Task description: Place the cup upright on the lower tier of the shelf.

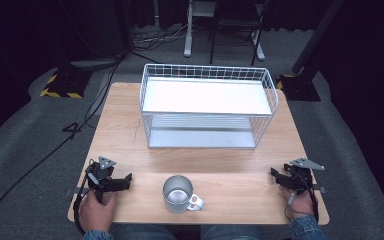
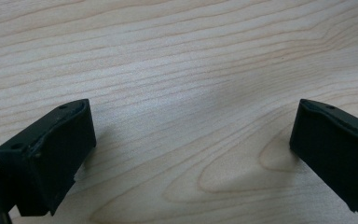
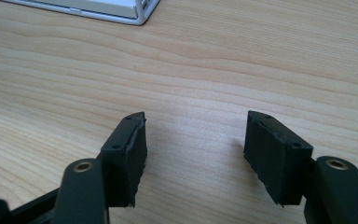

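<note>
One steel mug [image 1: 178, 193] stands upright at the near edge of the wooden table [image 1: 130, 135], between the two grippers and touching neither, its handle turned toward the right gripper [image 1: 276, 174]; behind it sits one white wire two-tier rack [image 1: 207, 106]. Both grippers rest low over bare wood with nothing held: the left gripper [image 1: 128, 178] has its jaws spread wide, the right about half open. To pick the mug up well, I judge the right gripper should approach level and close on the handle or rim, keeping the mug upright.
</note>
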